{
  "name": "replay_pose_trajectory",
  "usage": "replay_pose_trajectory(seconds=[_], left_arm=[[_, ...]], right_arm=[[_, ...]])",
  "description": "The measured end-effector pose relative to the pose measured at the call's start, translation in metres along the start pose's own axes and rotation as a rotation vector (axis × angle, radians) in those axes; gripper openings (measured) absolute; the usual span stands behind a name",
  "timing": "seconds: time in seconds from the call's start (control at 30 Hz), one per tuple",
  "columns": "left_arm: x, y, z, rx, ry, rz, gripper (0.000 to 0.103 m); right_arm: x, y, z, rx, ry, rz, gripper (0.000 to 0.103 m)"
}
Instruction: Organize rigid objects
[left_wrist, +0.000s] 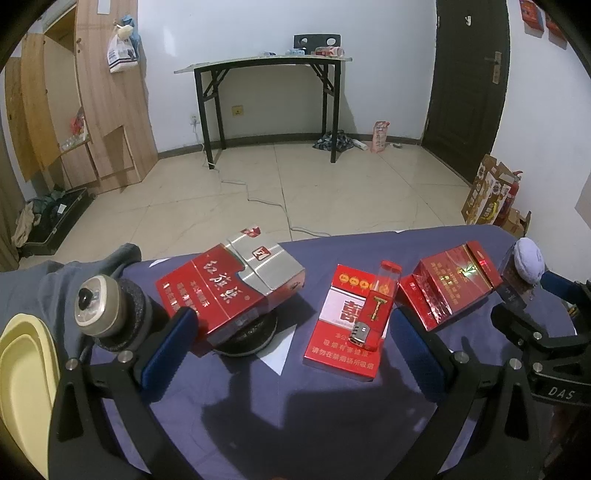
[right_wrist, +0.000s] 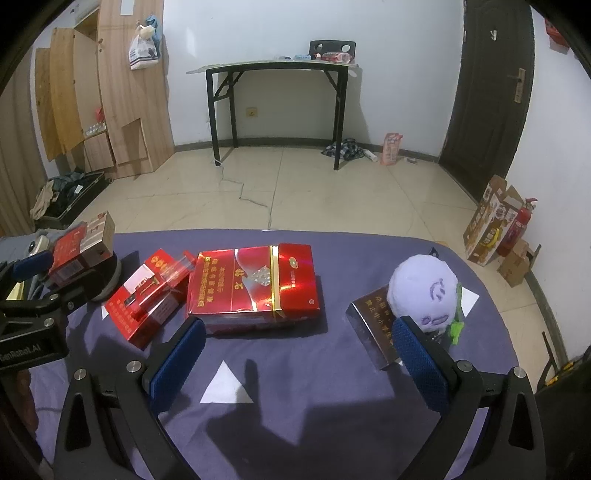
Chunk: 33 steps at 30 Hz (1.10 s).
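You worked over a dark blue-violet cloth (right_wrist: 332, 369) printed with white triangles, and your grippers' fingers (right_wrist: 177, 354) wore bright blue textured pads on black frames. Toward the cloth's left edge lay a red-and-silver box (left_wrist: 236, 284) with white script, then a red-and-white pack (left_wrist: 347, 325) with gold lettering under a clear red lighter (left_wrist: 380, 306), and near the middle a glossy red box (right_wrist: 255, 284) with gold bands. By the right edge sat a pale lilac plush ball (right_wrist: 424, 291) with purple stitched marks on a shiny dark brown box (right_wrist: 373, 332).
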<state>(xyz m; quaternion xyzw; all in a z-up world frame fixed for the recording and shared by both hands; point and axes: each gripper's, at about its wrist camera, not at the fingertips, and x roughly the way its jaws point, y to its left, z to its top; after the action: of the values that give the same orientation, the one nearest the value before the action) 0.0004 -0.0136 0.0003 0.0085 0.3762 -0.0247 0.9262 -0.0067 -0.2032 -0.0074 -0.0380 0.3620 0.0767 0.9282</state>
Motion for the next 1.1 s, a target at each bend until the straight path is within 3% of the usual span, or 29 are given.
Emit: replay_pose_trajectory(seconds=[0.97,1.1], left_arm=[[-0.001,0.002,0.0,0.001,-0.001,-0.006,0.103],[-0.011,0.014,0.006,-0.018,-0.013,-0.026,0.103]], right_arm=[[0.002,-0.002,-0.001,-0.011,0.004,0.001,0.102],[-0.024,-0.027,0.007,0.007,-0.103,0.045,0.103]])
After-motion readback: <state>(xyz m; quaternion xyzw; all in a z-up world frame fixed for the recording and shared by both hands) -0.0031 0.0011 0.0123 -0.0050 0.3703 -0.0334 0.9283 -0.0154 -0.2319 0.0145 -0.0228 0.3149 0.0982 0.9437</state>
